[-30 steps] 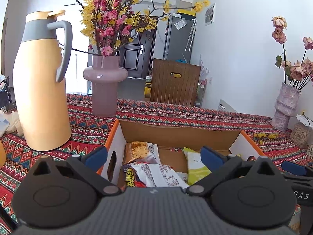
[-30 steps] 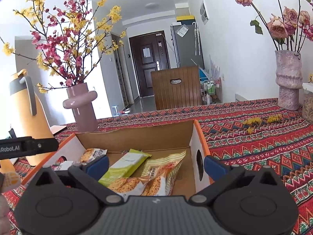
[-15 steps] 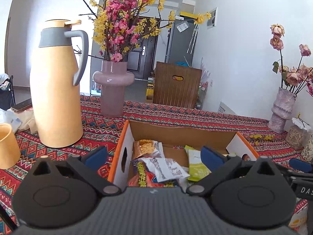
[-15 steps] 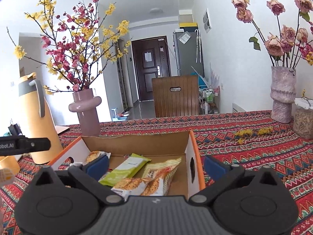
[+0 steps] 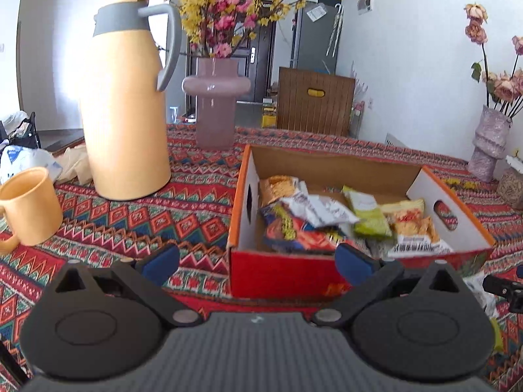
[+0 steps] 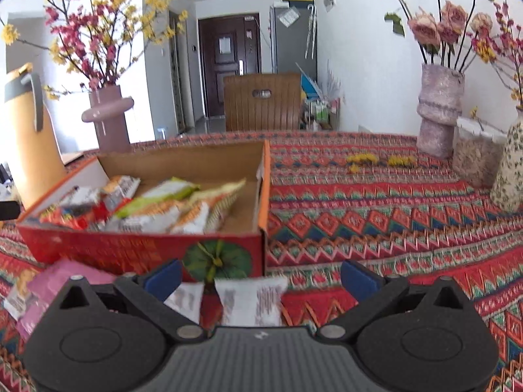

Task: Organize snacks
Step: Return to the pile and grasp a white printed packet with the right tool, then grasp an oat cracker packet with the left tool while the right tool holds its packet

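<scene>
An open red-and-orange cardboard box [image 5: 281, 276] sits on the patterned tablecloth and holds several snack packets [image 5: 327, 215]. It also shows in the right wrist view [image 6: 98, 248] with the packets [image 6: 157, 205] inside. My left gripper [image 5: 256, 261] is open and empty, just in front of the box's near left corner. My right gripper [image 6: 260, 274] is open and empty, in front of the box's near right corner. A white snack packet [image 6: 251, 300] lies on the cloth between its fingers. A pink packet [image 6: 55, 284] lies left of it.
A tall yellow thermos [image 5: 126, 98], a yellow mug [image 5: 27, 205] and a mauve vase of blossoms [image 5: 215, 101] stand left of and behind the box. At the right are a stone vase with roses [image 6: 439, 111], a jar [image 6: 474, 156] and a floral vase [image 6: 510, 170].
Both grippers have pulled back from over the box toward the near side. The box's red front wall and the loose packets in front of it have come into view.
</scene>
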Motion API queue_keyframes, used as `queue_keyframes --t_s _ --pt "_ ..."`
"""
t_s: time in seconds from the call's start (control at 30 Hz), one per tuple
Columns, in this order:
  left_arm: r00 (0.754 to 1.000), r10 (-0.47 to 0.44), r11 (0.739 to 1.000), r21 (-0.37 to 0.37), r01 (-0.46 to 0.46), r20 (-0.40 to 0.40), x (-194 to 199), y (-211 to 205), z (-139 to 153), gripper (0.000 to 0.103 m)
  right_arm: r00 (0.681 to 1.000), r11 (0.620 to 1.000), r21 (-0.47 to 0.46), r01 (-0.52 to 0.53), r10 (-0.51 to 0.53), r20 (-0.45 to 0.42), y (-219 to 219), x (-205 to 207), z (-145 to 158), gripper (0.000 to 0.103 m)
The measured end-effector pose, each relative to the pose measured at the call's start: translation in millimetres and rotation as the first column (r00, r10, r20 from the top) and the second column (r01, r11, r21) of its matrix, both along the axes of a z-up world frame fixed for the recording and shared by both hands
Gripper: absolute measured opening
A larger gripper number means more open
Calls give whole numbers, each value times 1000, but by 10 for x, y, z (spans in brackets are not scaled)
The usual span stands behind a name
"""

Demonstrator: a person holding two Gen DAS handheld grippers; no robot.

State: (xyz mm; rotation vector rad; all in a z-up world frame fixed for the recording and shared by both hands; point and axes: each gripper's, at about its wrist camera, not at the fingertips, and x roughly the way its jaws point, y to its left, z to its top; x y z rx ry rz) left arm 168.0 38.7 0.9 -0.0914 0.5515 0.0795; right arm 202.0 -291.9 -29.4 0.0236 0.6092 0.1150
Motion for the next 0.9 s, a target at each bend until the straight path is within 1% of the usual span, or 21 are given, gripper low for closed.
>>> queue_keyframes --t_s 0.07,0.13,0.2,0.23,0.3,0.33,0.4,0.43,0.47,0.5,0.63,0.9 --pt "1000 3 1000 1 -3 -22 -46 24 -69 103 1000 1000 3 -2 2 -31 -17 12 -85 103" --pt "999 8 1000 2 -8 -44 -75 50 -128 103 998 1000 14 -7 8 -58 -29 35 -144 98" --pt "998 19 1000 3 -19 -62 -101 88 -169 103 997 1000 21 -11 13 -77 -27 65 -182 88" --pt "997 23 1000 1 -23 -68 -116 103 -180 103 996 1000 20 -14 15 -84 -16 79 -199 86" --pt "997 28 1000 -2 -29 -76 -150 125 -196 103 995 1000 13 -21 22 -96 12 105 -226 77" --pt "996 31 1000 -1 -31 -79 -165 132 -200 103 995 1000 10 -22 23 -101 24 112 -243 74" --pt "996 33 999 0 -33 -84 -189 138 -206 103 994 1000 7 -22 22 -111 44 134 -262 63" --pt "996 33 999 -1 -33 -86 -199 139 -210 103 994 1000 -2 -19 18 -106 58 132 -264 61" --pt "996 33 999 -2 -33 -89 -204 137 -213 103 994 1000 -5 -21 20 -104 65 127 -261 55" --pt "995 32 999 -3 -32 -92 -210 133 -219 103 994 1000 -2 -27 27 -103 66 120 -255 42" --pt "993 27 1000 -4 -27 -117 -213 112 -260 103 997 999 -26 -24 22 -73 71 50 -227 39" --pt "980 17 1000 11 -16 -198 -109 20 -416 103 1000 1000 29 11 -12 16 -55 -207 -88 39"
